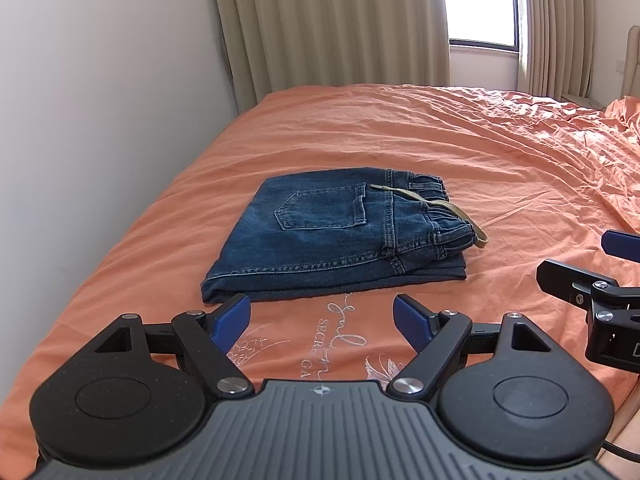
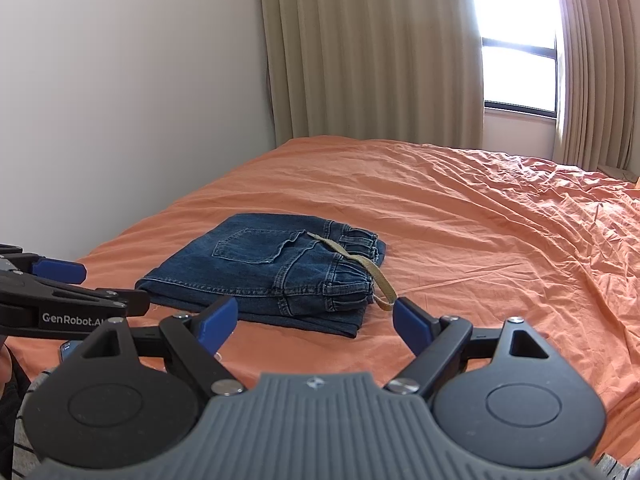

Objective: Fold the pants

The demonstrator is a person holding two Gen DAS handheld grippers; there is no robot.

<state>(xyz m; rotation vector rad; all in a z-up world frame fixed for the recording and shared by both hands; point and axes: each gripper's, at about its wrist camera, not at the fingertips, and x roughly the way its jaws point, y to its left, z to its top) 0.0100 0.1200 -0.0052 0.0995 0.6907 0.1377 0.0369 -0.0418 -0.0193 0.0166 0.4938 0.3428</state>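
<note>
Dark blue denim pants (image 1: 332,236) lie folded into a compact rectangle on the orange bed sheet (image 1: 460,152), back pocket up, elastic waistband to the right with a tan drawstring (image 1: 452,210) trailing off it. They also show in the right wrist view (image 2: 272,276). My left gripper (image 1: 322,320) is open and empty, just in front of the pants' near edge. My right gripper (image 2: 316,318) is open and empty, close to the near right corner of the pants. Each gripper appears at the edge of the other's view.
A white wall (image 1: 100,100) runs along the bed's left side. Beige curtains (image 1: 332,28) and a bright window (image 1: 480,4) stand behind the bed. The sheet is wrinkled on the right (image 2: 540,220). White embroidery (image 1: 320,344) marks the sheet near me.
</note>
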